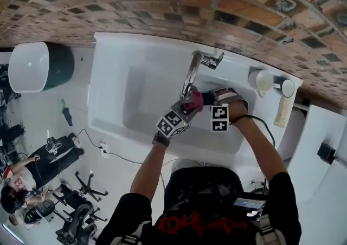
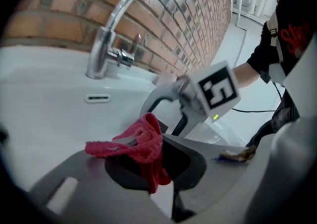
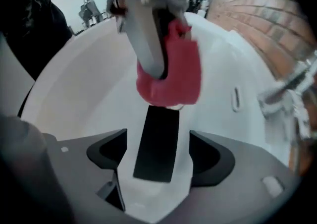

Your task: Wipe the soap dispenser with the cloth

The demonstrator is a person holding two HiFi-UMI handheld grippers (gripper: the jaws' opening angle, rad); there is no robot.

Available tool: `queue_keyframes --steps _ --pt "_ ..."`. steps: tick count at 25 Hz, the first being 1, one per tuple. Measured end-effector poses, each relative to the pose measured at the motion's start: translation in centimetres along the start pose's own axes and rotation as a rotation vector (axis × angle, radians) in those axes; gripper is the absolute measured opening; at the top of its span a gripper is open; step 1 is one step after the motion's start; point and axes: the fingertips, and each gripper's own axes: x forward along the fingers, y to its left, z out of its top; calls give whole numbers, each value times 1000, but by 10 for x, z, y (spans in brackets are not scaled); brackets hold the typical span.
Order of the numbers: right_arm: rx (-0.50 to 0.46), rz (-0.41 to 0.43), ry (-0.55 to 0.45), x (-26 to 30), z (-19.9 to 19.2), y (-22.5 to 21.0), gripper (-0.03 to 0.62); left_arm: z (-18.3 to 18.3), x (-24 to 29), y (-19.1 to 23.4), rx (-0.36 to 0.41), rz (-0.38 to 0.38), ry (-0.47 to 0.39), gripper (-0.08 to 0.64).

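Since wiping has not begun, my left gripper [image 1: 188, 107] keeps its jaws pinched on the red terry cloth [image 3: 173, 79] over the white ceramic sink [image 1: 108, 76]. My right gripper [image 1: 208, 99] hovers beside it, jaws apart and empty, probably to regrip. The white rounded soap dispenser [image 1: 263, 81] stands on the rim, apart.

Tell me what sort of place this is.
Probably a washroom or wash corner, perhaps inside a workshop. A white sink with a chrome tap is set against a brick wall, and loose equipment lies beside it.
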Motion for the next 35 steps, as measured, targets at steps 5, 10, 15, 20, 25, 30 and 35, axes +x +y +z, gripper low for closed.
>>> queue_keyframes --steps 5,10,15,20,25,30,35 --pt "-50 136 207 69 7 -2 350 22 -76 1 -91 123 -215 49" --pt "125 63 -35 12 19 2 325 40 -113 -15 -127 161 -327 48" --pt "559 -249 -545 -157 -26 -3 325 69 -94 -62 -104 54 -325 48" --pt "994 -606 -707 -250 -151 26 322 123 -42 -152 48 -154 -250 48" --pt "1163 -788 -779 -242 -217 58 321 163 -1 -226 164 -259 -189 49" --pt "1193 -778 -775 -225 -216 97 324 168 25 -268 241 -316 -118 49" --pt "1174 -711 -708 -221 -213 128 307 145 48 -299 255 -355 -51 48"
